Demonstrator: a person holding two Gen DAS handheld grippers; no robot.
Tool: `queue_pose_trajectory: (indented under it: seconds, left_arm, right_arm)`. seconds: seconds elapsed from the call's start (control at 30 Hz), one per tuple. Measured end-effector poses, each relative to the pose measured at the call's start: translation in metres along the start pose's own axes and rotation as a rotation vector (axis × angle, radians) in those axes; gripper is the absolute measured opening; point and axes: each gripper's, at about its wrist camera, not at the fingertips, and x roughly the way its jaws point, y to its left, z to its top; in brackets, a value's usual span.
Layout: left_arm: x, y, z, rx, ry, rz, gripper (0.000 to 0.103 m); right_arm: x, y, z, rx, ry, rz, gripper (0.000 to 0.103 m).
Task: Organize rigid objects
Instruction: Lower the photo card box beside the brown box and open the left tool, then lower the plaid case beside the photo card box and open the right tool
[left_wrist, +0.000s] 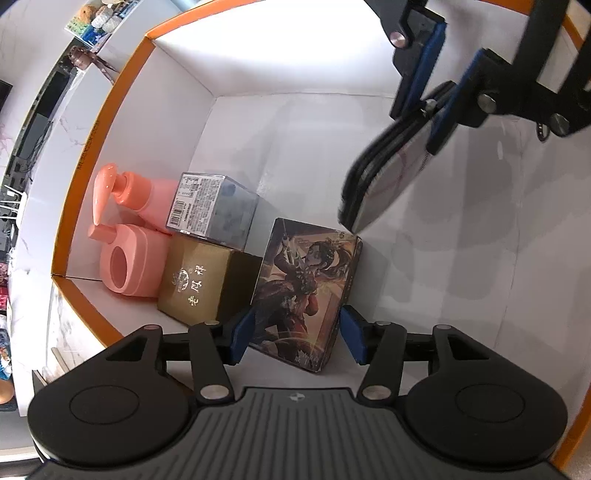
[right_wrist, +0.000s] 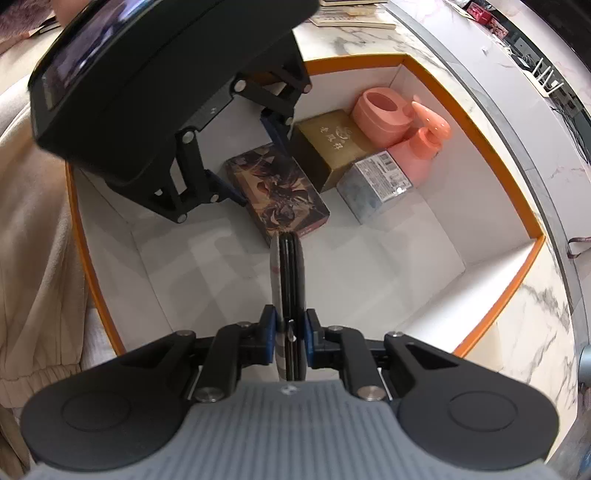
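Observation:
An orange-rimmed white box (left_wrist: 94, 147) holds the objects. An illustrated card box (left_wrist: 306, 284) lies on its floor between the pads of my left gripper (left_wrist: 297, 338), which is open; the right pad stands clear of the box. Beside it are a gold box (left_wrist: 199, 284), a clear barcoded box (left_wrist: 214, 206), a pink pump bottle (left_wrist: 144, 192) and a pink container (left_wrist: 129, 266). My right gripper (right_wrist: 291, 332) is shut on a flat black-and-silver disc (right_wrist: 290, 280), held edge-on above the box floor near the card box (right_wrist: 291, 195). The left gripper (right_wrist: 258, 171) hangs over that card box.
The right half of the white box floor (right_wrist: 369, 266) is bare. A marble counter (right_wrist: 535, 314) surrounds the orange rim (right_wrist: 480, 125). A person's beige sleeve (right_wrist: 37, 221) fills the left side. Shelves with small items (left_wrist: 99, 18) stand far off.

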Motion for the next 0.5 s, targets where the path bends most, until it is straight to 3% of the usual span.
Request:
queue_pose_trajectory:
  seconds: [0.07, 0.27, 0.4, 0.5]
  left_arm:
    - [0.000, -0.002, 0.001, -0.004, 0.006, 0.037, 0.057]
    - [-0.019, -0.006, -0.009, -0.028, -0.041, 0.055, 0.058]
    - [-0.058, 0.008, -0.023, -0.164, -0.133, 0.013, 0.060]
    - [-0.089, 0.029, -0.053, -0.305, -0.215, -0.042, 0.059]
  right_arm:
    - [0.000, 0.003, 0.003, -0.011, -0.001, 0.007, 0.015]
    - [0.000, 0.019, 0.012, -0.080, 0.002, -0.002, 0.015]
    - [0.000, 0.030, 0.019, -0.132, 0.000, -0.015, 0.015]
    - [0.002, 0.038, 0.023, -0.172, 0.003, -0.031, 0.015]
